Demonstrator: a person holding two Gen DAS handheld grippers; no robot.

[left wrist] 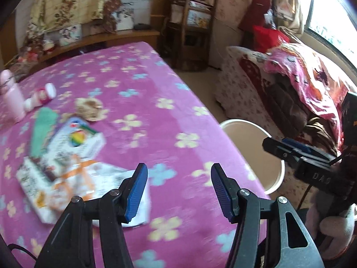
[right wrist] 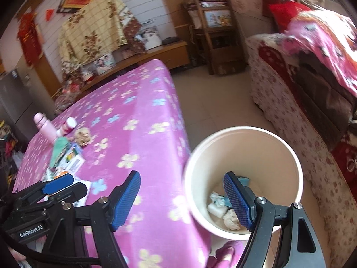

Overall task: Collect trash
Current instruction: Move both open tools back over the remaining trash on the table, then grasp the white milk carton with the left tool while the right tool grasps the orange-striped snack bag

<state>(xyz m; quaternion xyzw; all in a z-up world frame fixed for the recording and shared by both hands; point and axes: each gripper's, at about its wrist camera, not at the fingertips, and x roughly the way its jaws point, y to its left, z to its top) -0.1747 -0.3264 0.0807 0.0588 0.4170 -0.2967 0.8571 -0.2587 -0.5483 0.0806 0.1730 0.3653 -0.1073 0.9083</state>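
Left tongs gape wide with nothing between the blue pads, held level and pointing forward; right tongs are likewise spread and bare, tilted downward, just right of the left ones

Right gripper, blue-padded, jaws apart and empty, above round cream plastic bin holding crumpled white scraps; pink flowered tablecloth alongside; pink bottle.
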